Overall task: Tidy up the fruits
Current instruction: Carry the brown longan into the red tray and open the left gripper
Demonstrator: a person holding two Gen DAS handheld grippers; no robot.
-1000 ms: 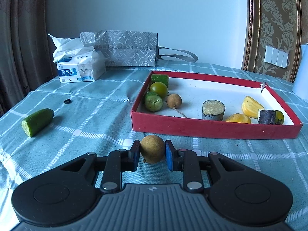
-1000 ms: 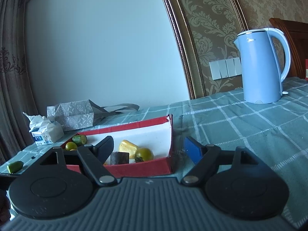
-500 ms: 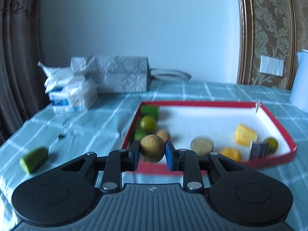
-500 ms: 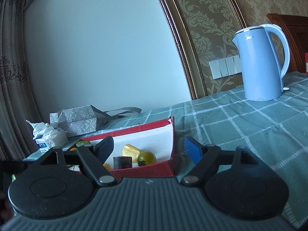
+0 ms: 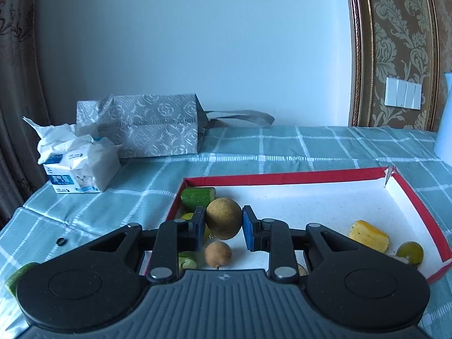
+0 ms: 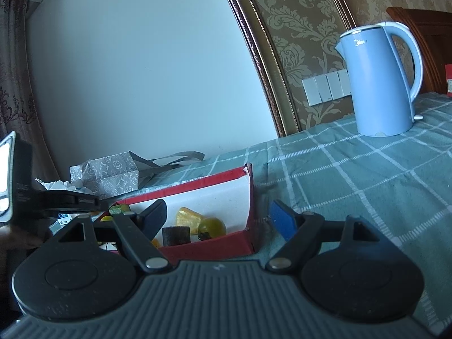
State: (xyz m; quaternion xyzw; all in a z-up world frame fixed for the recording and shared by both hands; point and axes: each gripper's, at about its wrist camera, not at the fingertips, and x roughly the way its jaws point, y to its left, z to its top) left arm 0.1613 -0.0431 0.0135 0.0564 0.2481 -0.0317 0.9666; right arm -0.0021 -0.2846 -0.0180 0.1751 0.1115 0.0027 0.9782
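Observation:
My left gripper (image 5: 223,223) is shut on a round brown fruit (image 5: 223,218) and holds it above the left end of the red box (image 5: 282,175) with a white floor. Below it lie a smaller brown fruit (image 5: 217,254), a green cucumber piece (image 5: 197,197), a yellow piece (image 5: 368,236) and a yellow-green fruit (image 5: 409,251). My right gripper (image 6: 219,217) is open and empty, near the box's right corner (image 6: 250,197). In the right wrist view the box holds a dark chunk (image 6: 175,235), a yellow piece (image 6: 188,217) and a green fruit (image 6: 212,226).
A cucumber piece (image 5: 18,276) lies on the checked cloth at the far left. A tissue pack (image 5: 76,166) and a grey gift bag (image 5: 149,127) stand at the back left. A blue kettle (image 6: 378,84) stands at the back right. A small dark cap (image 5: 60,241) lies left of the box.
My left gripper has lifted the brown fruit off the cloth and carried it forward over the box's left end. The right gripper has barely shifted and stays open.

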